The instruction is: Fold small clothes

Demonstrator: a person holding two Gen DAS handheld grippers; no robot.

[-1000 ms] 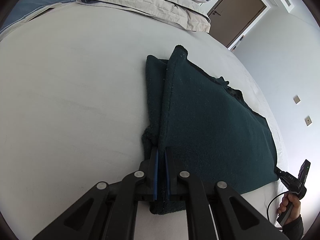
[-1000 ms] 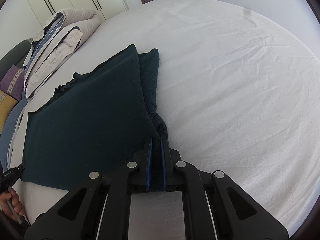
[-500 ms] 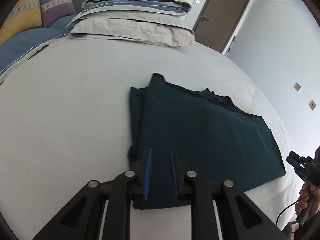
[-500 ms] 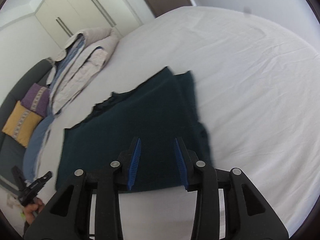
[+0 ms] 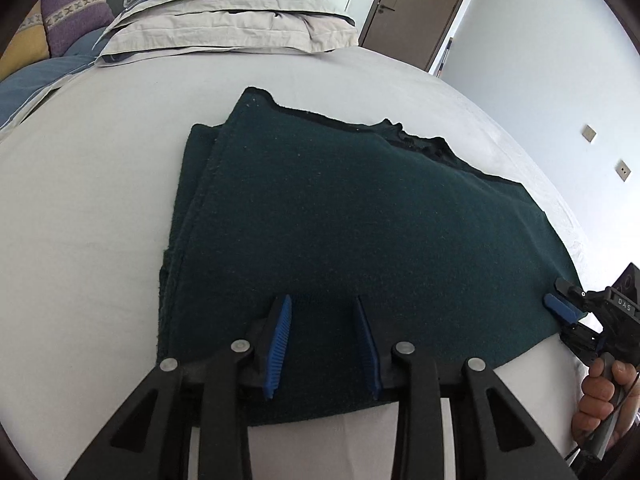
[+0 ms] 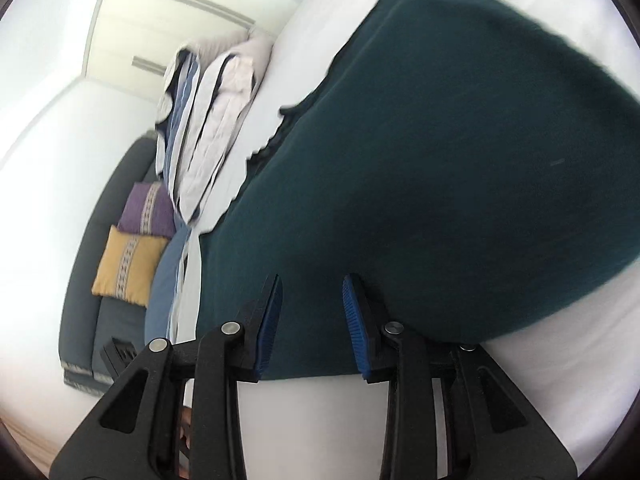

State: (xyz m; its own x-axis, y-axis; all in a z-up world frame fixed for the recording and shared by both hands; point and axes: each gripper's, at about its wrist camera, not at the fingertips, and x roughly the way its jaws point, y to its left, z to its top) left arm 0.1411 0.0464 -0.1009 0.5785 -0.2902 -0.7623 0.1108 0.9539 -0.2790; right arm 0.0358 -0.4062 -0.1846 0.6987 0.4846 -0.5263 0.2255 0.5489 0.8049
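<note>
In the left wrist view, the dark green garment (image 5: 360, 240) was laid flat on the white bed sheet (image 5: 80, 220), with one side already doubled over, so that a narrow strip of the lower layer was seen along its left edge. It was probably spread this way so that the next fold could be made cleanly. The left gripper (image 5: 324, 344) was held over the near hem; its jaws were opening, the blue pads stood apart, and no cloth was pinched between them. At the right edge, the right gripper (image 5: 568, 312) was seen close to the garment's corner, carried by a hand (image 5: 600, 392). A pile of folded bedding (image 5: 232, 20) was kept well apart, at the far side of the bed.

In the right wrist view, which was blurred, the same garment (image 6: 460, 160) filled most of the picture. The right gripper (image 6: 312, 312) was placed over its near edge. Its jaws were closing, yet a gap was seen between the pads and nothing was grasped.
</note>
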